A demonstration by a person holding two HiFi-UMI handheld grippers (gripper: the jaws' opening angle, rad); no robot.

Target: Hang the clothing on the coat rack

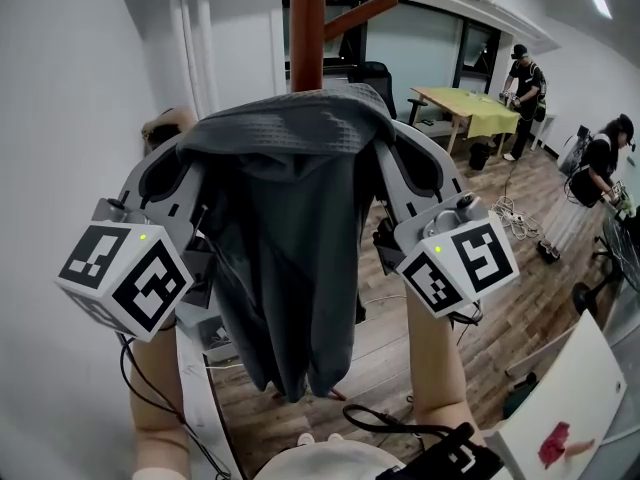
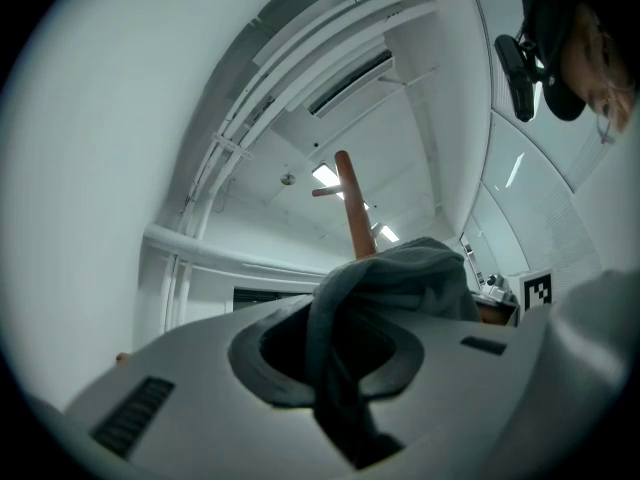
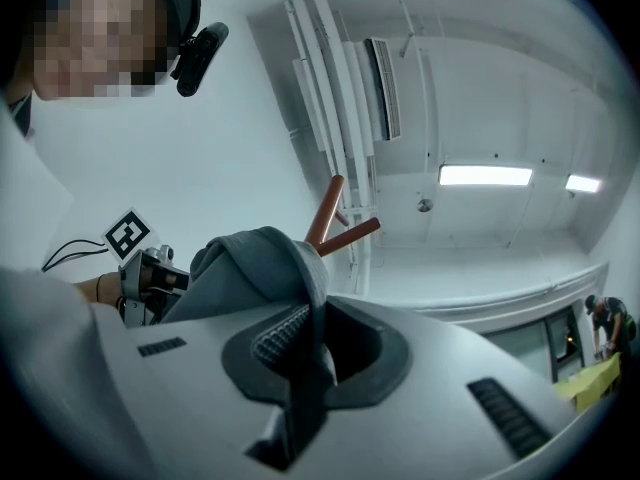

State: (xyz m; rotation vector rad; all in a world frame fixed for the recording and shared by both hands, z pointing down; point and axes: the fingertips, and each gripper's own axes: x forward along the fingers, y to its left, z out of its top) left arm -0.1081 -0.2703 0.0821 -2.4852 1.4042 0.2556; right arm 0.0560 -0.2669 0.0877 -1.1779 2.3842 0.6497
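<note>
With left gripper (image 1: 185, 183) and right gripper (image 1: 415, 173) each clamping the grey garment (image 1: 285, 238), holding it up before the coat rack (image 1: 307, 28) at twelve o'clock; hooking over a peg (image 1: 360, 13) remaining.

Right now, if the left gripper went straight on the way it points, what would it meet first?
Apart from the garment clamped in the left gripper, probably the rack pole, which rises just ahead; how far off is unclear.
</note>
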